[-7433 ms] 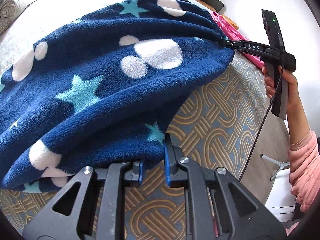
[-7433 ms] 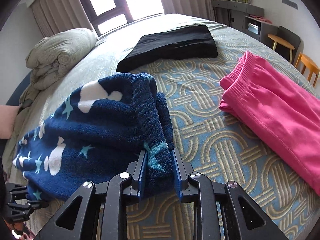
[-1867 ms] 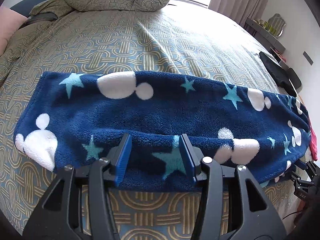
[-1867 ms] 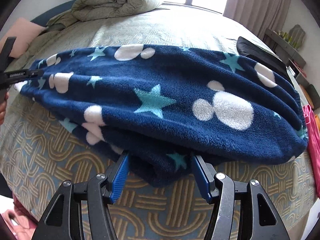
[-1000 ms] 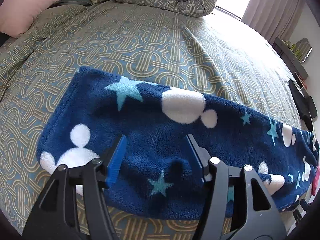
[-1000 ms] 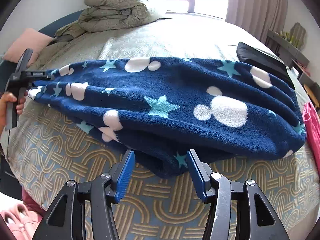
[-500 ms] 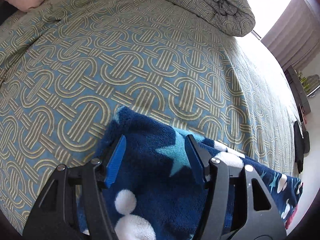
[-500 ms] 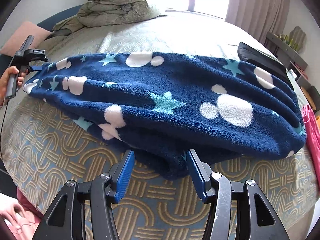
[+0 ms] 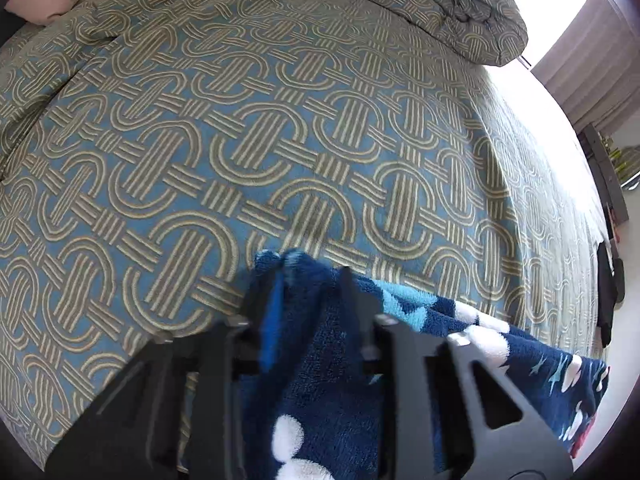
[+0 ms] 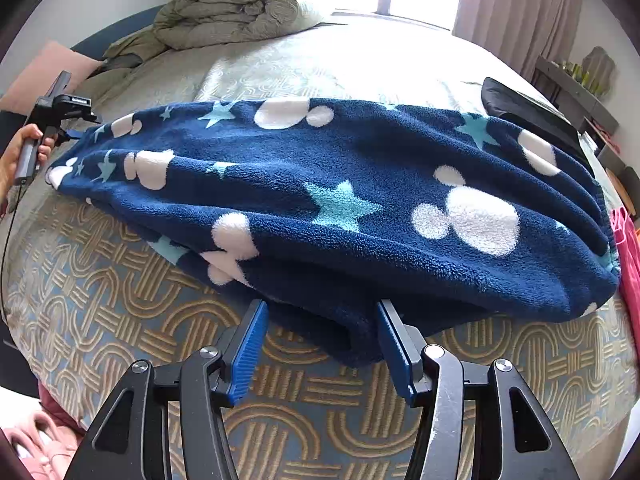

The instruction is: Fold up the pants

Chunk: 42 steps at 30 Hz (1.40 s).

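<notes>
at the bed's (image 10: 132, 320) left edge, the left gripper (image 9: 308, 280) is clamped on the cuff end of the navy fleece pants (image 10: 340, 208), which lie lengthwise along the near edge; the right gripper (image 10: 320, 340) stands open, straddling the near hem, pads not pressing; pink garment (image 10: 630, 248) at right edge.

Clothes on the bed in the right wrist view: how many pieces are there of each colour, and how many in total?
Navy blue: 1, the fleece pants
Black: 1, a folded garment
Pink: 1, a garment, only its edge showing
Total: 3
</notes>
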Available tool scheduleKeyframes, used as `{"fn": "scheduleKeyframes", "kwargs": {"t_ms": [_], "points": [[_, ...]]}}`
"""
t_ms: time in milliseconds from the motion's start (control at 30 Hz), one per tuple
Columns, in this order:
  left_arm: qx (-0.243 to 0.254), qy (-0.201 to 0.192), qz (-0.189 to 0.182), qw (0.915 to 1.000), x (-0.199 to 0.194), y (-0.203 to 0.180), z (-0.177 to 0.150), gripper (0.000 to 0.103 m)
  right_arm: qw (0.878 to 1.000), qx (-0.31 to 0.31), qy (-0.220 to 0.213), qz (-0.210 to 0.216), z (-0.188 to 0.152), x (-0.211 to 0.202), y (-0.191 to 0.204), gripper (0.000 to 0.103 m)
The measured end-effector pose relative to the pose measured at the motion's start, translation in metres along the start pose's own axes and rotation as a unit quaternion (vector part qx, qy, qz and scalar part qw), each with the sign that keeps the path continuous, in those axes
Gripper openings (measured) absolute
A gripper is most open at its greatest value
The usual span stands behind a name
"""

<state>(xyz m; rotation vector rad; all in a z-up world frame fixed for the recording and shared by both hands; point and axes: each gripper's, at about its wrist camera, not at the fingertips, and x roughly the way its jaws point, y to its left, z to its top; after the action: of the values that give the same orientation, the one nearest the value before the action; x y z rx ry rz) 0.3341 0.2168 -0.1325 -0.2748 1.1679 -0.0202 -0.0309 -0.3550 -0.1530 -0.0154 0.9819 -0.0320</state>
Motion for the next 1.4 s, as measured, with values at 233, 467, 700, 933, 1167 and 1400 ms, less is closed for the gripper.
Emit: {"fn": "scheduleKeyframes", "kwargs": {"t_ms": [233, 467, 700, 933, 1167, 1400], "points": [[-0.076, -0.041, -0.004, 0.9963, -0.014, 0.021, 0.015, 0.008, 1.000, 0.010, 0.001, -0.006, 0.000, -0.002, -0.005, 0.056], [-0.090, -0.059, 0.019, 0.9940, -0.021, 0.029, 0.019, 0.021, 1.000, 0.022, -0.005, -0.010, 0.000, -0.008, -0.010, 0.056], [-0.092, -0.104, 0.031, 0.9898, -0.061, 0.042, 0.020, 0.043, 1.000, 0.024, -0.012, -0.006, -0.001, -0.013, -0.011, 0.056], [0.057, -0.021, -0.063, 0.9962, -0.052, -0.042, -0.039, 0.043, 0.999, 0.030, -0.017, 0.003, -0.002, -0.013, -0.014, 0.056], [0.214, 0.037, -0.115, 0.9692, -0.045, -0.137, -0.128, 0.043, 0.997, 0.061, -0.054, -0.011, -0.006, -0.034, -0.040, 0.060], [0.316, 0.031, -0.078, 0.9449, -0.029, -0.217, -0.143, 0.045, 0.990, 0.123, -0.063, 0.007, -0.007, -0.035, -0.069, 0.064]]}}
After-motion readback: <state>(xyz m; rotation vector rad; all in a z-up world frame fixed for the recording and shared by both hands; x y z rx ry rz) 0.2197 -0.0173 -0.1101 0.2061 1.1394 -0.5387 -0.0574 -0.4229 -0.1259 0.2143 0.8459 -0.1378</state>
